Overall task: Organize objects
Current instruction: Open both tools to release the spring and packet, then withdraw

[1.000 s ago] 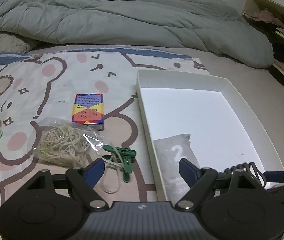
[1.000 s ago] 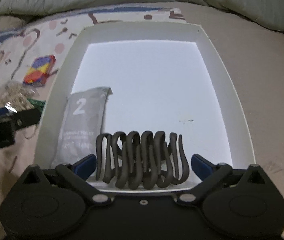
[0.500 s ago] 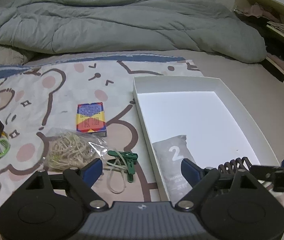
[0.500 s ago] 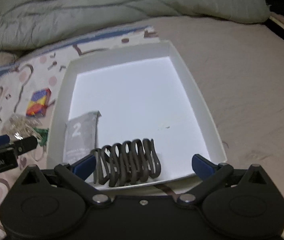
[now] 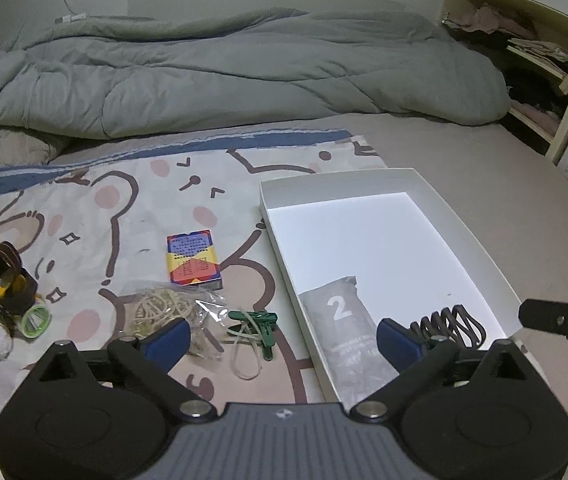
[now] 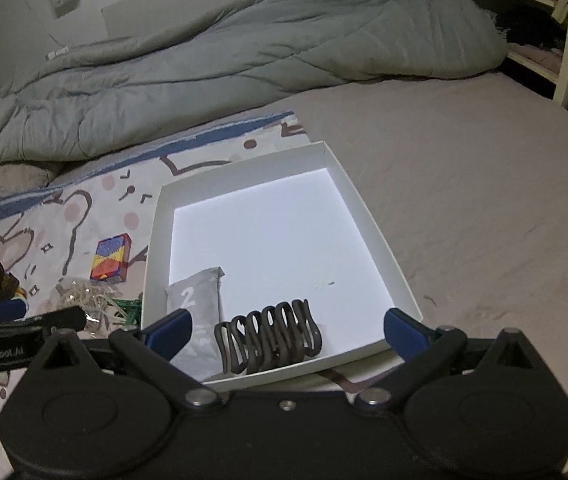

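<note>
Two grey pieces boxed, small clutter waiting on the printed sheet.

Nearest, the left gripper (image 5: 280,330) has its jaws opening wide with nothing between them; the right gripper (image 6: 287,326) stands spread wide and empty above the near wall of the white box (image 6: 380,240). Just beyond, inside the box's near end, lie the dark coiled hair clip (image 6: 270,334) and the grey pouch (image 5: 342,316) marked 2. Left of the box sit the green clothespin (image 5: 258,322), a loose rubber band (image 5: 246,354), the bag of rubber bands (image 5: 164,308), then the colourful card pack (image 5: 193,256); a grey duvet (image 5: 224,76) lies farthest. Likely risks: the slick bag slipping or spilling bands, and the clothespin dragging the looped band along.
</note>
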